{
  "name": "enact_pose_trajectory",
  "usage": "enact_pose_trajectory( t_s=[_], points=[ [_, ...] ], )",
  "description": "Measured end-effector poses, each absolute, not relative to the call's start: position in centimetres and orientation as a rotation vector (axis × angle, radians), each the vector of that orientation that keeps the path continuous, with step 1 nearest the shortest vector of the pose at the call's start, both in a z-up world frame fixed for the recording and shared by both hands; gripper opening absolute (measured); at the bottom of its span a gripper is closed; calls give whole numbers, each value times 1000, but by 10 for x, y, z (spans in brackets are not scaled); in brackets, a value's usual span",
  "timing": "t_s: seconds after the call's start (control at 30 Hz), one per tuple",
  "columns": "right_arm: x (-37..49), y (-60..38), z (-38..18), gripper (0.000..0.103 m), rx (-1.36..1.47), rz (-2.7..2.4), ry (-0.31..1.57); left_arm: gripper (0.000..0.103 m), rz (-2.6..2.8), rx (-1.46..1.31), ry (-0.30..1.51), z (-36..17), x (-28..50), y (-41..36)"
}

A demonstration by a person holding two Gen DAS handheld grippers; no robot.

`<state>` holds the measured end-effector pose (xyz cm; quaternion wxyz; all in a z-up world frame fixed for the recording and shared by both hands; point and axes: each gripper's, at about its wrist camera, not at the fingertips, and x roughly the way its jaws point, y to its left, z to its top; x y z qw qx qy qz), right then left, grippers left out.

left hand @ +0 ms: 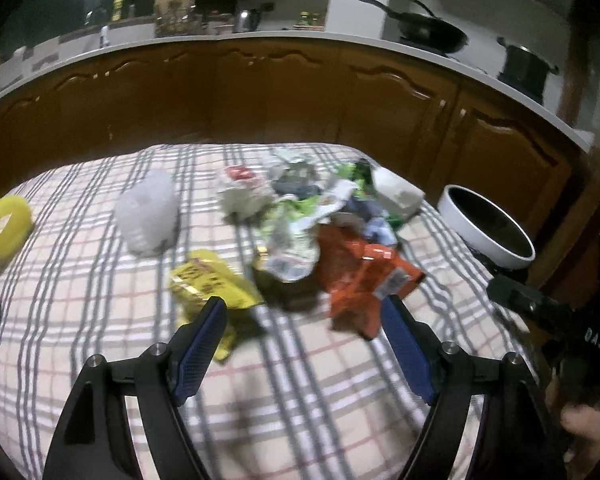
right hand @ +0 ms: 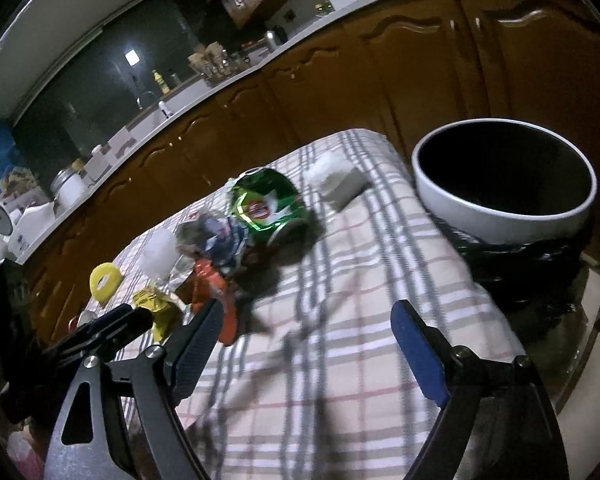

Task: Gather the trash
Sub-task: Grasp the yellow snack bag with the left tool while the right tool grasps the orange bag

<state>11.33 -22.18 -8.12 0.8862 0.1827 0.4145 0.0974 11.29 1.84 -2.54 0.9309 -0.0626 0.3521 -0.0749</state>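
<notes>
A heap of trash lies on the plaid tablecloth [left hand: 300, 380]: an orange wrapper [left hand: 360, 276], a yellow wrapper [left hand: 208, 284], crumpled white and green packets [left hand: 296, 236] and a crushed green can [right hand: 266, 208]. My left gripper [left hand: 304, 320] hovers open just short of the heap, its blue pads either side of the yellow and orange wrappers, nothing between them. My right gripper [right hand: 308, 320] is open over bare cloth [right hand: 340, 340], to the right of the heap. The white bin [right hand: 500, 196] with a black liner stands at the table's right end.
A yellow ring [left hand: 6, 226], a clear plastic cup [left hand: 148, 216] and a white block [left hand: 398, 196] also lie on the cloth. Brown cabinet doors [left hand: 260, 96] run behind the table, with a wok [left hand: 428, 30] and a pot [left hand: 524, 68] on the counter. The other gripper's black body [left hand: 540, 308] shows at right.
</notes>
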Motion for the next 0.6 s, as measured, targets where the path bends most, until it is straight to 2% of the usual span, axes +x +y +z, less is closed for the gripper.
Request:
enact_pose_trajectory(
  t_s=[0.37,0.53,0.6],
  points=[
    [133,-178,-93,86,339,310,899,80,-63,-213,761,-35,133,57],
    [149,-166,-104,77,344,347,933,79,-51,-259,818,-54,157,69],
    [153,-161,-109,64,353,366,948,77,-58,-268,827,-59,163,71]
  ],
)
